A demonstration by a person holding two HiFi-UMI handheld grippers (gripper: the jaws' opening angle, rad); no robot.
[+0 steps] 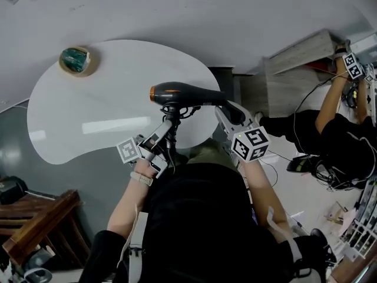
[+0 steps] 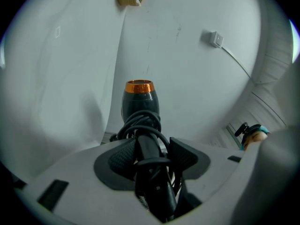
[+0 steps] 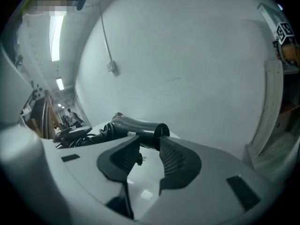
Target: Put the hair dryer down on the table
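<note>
White table (image 1: 88, 117) beneath, hair dryer (image 1: 188, 94) handle clamped in left hand-held gripper (image 1: 166, 127), right hand-held gripper (image 1: 231, 114) agape beside its barrel.

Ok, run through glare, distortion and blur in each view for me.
Head view: a pale glare streak lies across the white table; the hair dryer reads sharp. Left gripper view: heavy fisheye bending, dark corners, the dryer's handle nearest the lens slightly soft. Right gripper view: same fisheye curve, ceiling lights blown out at upper left.

surface: white rounded table (image 1: 88, 119) | on it: tan bowl (image 1: 75, 61), teal contents
</note>
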